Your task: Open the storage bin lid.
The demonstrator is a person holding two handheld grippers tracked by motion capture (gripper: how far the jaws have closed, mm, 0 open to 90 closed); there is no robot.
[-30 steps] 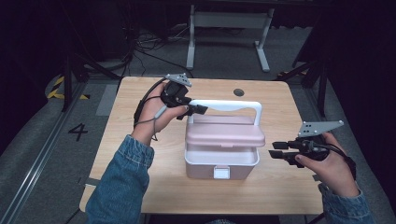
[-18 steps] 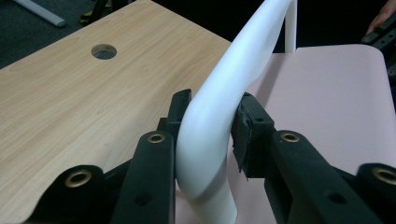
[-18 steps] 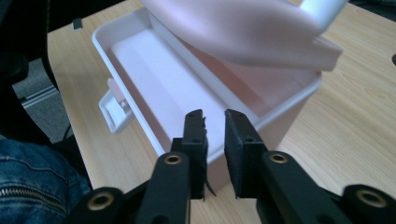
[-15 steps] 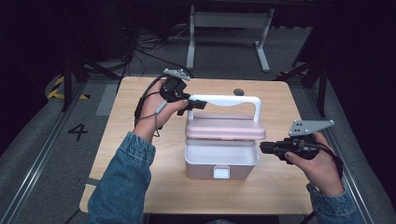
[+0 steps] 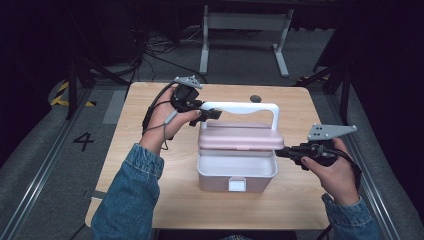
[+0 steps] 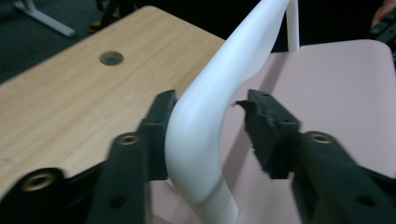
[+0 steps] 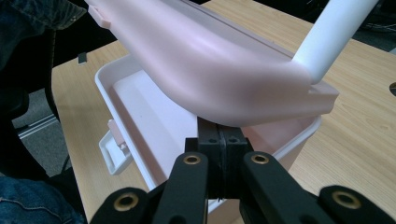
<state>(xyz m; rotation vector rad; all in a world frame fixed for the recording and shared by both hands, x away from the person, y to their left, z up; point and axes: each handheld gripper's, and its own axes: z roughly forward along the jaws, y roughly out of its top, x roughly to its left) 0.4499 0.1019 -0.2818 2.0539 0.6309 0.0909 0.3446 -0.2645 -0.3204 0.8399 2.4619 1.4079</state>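
A person's denim-sleeved left arm (image 5: 131, 192) is reaching in from the near left edge of the counter (image 5: 150, 165) toward the box (image 5: 237, 172). The left hand (image 5: 167, 117) is holding the left gripper (image 5: 212, 113) at the left corner of the white handle (image 5: 240, 106), which is standing upright above the lid (image 5: 241, 137). In the left gripper view the jaws are sitting apart with the handle's curved corner (image 6: 210, 107) passing between them: the left jaw is touching the handle, while the other is standing just off it, so they are not clamped.

The box is sitting at the middle of the counter, its pale pink lid tilted up at the near side so the inside of the base is showing. A small white latch (image 5: 236, 185) is hanging at the front wall. A round hole (image 5: 255, 98) is lying in the counter beyond the handle.

On the right, the right hand (image 5: 332, 170) is holding the right gripper (image 5: 278, 152) level, its tip sitting at the right end of the lid. In the right gripper view the jaws are pressed together with nothing between them, their tips tucked just under the lid's raised rim (image 7: 261, 109) and over the base's edge (image 7: 299, 135).
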